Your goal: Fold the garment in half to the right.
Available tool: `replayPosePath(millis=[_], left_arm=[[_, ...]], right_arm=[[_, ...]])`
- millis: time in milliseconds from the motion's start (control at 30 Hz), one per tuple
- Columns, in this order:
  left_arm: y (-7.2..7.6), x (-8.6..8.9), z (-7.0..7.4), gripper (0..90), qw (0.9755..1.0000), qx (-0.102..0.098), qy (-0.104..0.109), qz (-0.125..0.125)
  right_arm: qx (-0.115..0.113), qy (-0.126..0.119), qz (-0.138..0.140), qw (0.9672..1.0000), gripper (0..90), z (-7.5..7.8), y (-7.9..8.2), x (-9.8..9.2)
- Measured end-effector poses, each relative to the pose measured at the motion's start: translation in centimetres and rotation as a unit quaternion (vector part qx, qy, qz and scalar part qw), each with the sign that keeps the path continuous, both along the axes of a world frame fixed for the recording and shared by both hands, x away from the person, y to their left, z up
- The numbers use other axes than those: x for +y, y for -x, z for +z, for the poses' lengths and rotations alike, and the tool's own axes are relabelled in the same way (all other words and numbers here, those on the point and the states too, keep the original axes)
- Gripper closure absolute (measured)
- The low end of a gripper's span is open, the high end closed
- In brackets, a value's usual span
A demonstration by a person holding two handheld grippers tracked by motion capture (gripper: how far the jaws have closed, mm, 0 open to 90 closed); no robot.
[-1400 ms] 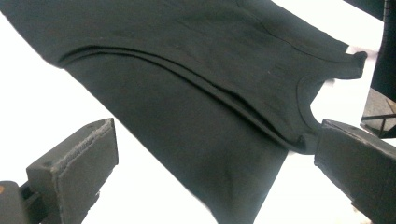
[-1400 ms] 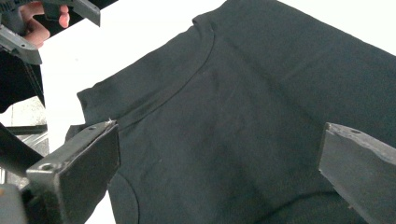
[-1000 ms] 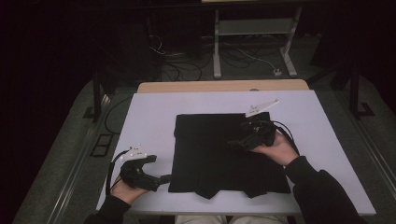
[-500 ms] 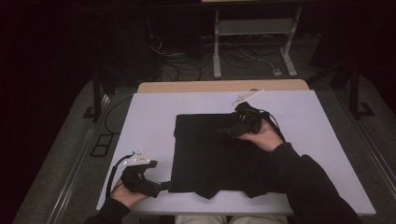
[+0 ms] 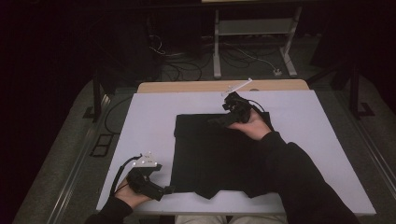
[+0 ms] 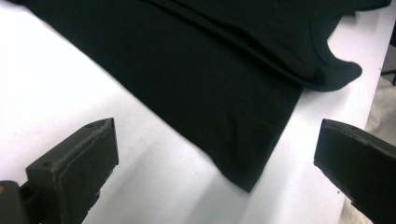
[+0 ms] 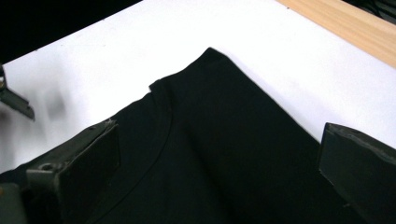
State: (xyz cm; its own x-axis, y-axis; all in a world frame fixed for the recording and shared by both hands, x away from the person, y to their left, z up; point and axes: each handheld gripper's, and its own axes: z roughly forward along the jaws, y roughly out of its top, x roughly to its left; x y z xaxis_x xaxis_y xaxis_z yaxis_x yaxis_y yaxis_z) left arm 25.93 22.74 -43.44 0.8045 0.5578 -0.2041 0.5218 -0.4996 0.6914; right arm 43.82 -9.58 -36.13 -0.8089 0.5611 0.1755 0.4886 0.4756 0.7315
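A black folded garment [image 5: 215, 156] lies flat in the middle of the white table [image 5: 154, 121]. My right gripper [image 5: 215, 121] hovers open over the garment's far edge, jaws pointing left; in the right gripper view the cloth's far corner [image 7: 210, 53] lies between the wide-apart jaws. My left gripper [image 5: 169, 189] rests open at the table's near left, just beside the garment's near left corner [image 6: 247, 184], which sits between its spread jaws in the left gripper view. Neither gripper holds anything.
A wooden strip [image 5: 196, 87] runs along the table's far edge. Beyond it a metal stand [image 5: 252, 32] and cables [image 5: 177, 60] sit on the dark floor. Bare white table lies left and right of the garment.
My right gripper has moved from the garment's right side up and leftward to its far edge. The left gripper has shifted slightly toward the near edge.
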Motion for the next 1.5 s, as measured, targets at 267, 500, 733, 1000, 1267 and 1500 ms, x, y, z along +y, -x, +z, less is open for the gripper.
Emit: replayPosePath(millis=[267, 500, 733, 1000, 1267, 1500], left_arm=[[0.2, -0.7, -0.3, 0.0, 0.9999, 0.006, -0.002, -0.014], [0.2, -1.2, -0.4, 0.0, 0.9980, 0.019, -0.044, -0.042], [0.2, -1.5, -0.7, 0.0, 0.9973, 0.027, -0.047, -0.049], [0.5, -1.7, -0.6, 2.6, 0.9968, 0.016, -0.052, -0.059], [0.6, -1.7, -0.6, 13.5, 0.9967, 0.003, -0.050, -0.064], [0.7, -1.7, -0.7, 25.2, 0.9966, -0.020, -0.052, -0.060]], right_arm=[[-0.008, 0.003, 0.001, 1.0000, 0.0, 0.5, -1.6, 2.0], [-0.010, 0.006, 0.003, 0.9999, 0.0, 0.4, -2.6, 3.9], [-0.003, 0.007, 0.003, 1.0000, 0.0, -0.6, -3.6, 5.5], [0.002, 0.009, 0.000, 1.0000, 0.0, -1.4, -4.6, 7.1], [-0.001, 0.012, -0.003, 0.9999, 0.0, -1.8, -5.3, 8.5], [-0.011, 0.013, -0.008, 0.9998, 1.8, -2.2, -5.7, 9.5]])
